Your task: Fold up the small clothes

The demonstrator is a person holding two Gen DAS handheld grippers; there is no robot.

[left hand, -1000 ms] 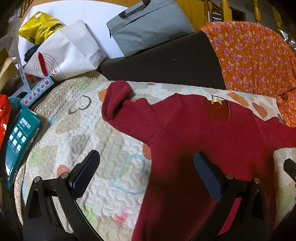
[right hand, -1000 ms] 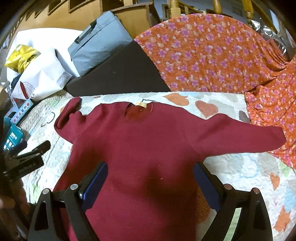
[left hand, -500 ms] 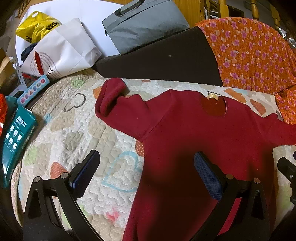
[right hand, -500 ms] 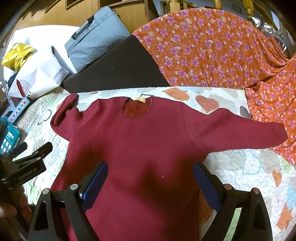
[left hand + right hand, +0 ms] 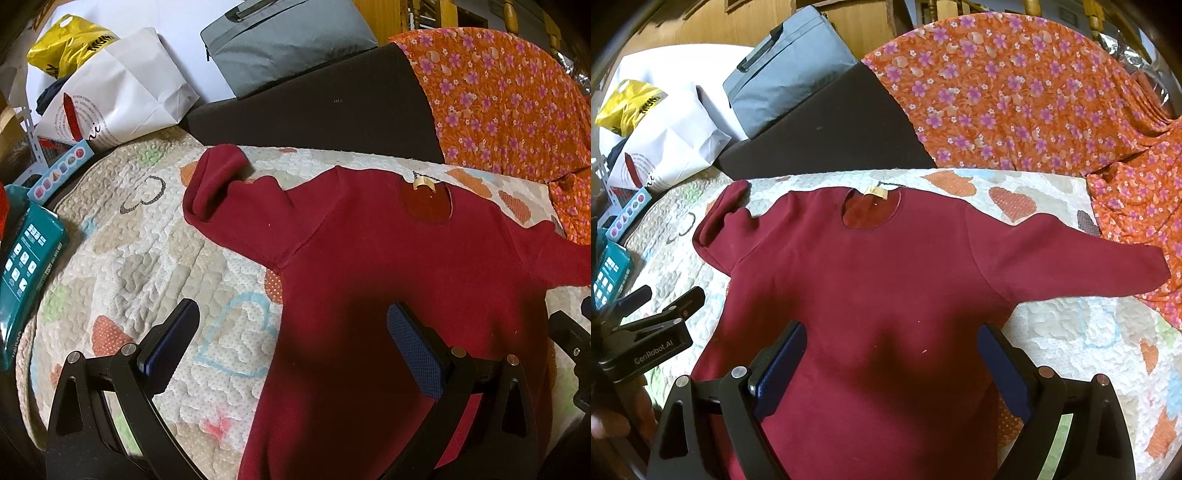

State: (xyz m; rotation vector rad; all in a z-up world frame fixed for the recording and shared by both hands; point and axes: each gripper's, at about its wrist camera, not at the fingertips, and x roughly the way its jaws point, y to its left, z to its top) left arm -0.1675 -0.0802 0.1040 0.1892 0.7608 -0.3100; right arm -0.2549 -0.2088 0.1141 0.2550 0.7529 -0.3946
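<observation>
Lying flat on the quilt (image 5: 1071, 332), my red sweater (image 5: 868, 277) has its far sleeve cuff doubled over. I hold left tool (image 5: 293, 347) and right tool (image 5: 892, 363) wide apart above it, gripping nothing.

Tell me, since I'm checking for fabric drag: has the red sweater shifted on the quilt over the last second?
No. The red sweater keeps its place against the quilt: its neckline still lies near the orange heart.
</observation>
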